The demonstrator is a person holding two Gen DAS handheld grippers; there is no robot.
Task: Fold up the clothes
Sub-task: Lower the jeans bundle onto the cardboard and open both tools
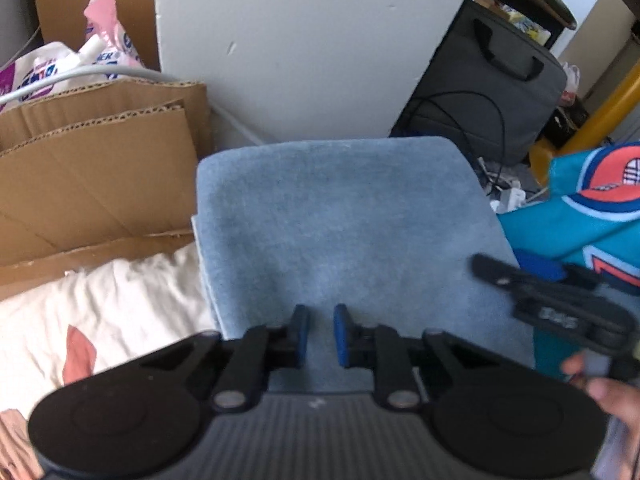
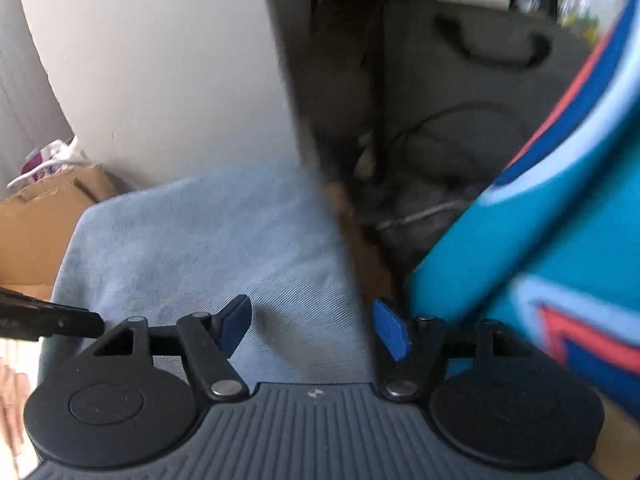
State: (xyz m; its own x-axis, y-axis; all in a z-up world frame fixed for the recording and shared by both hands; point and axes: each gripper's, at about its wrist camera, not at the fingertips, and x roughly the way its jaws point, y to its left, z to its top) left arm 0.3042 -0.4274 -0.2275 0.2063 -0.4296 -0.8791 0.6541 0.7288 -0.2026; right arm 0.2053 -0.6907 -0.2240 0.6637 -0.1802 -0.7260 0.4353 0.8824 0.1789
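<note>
A folded grey-blue cloth [image 1: 344,232] lies flat in the middle, also filling the lower left of the right wrist view as the grey-blue cloth [image 2: 208,248]. My left gripper [image 1: 321,334] hovers over its near edge, blue pads a narrow gap apart, nothing between them. My right gripper [image 2: 314,330] is open wide above the cloth's right edge, empty. A teal jersey [image 1: 588,220] with orange and white print lies to the right, close against the right gripper's pad as the teal jersey [image 2: 540,248]. The right gripper [image 1: 552,300] shows at the cloth's right side in the left view.
Cardboard sheets [image 1: 96,176] stand on the left beside a cream sheet [image 1: 104,304]. A white panel [image 1: 304,40] rises behind the cloth. A dark grey bag [image 1: 492,80] with cables sits at the back right. A person's hand [image 1: 608,392] holds the right gripper.
</note>
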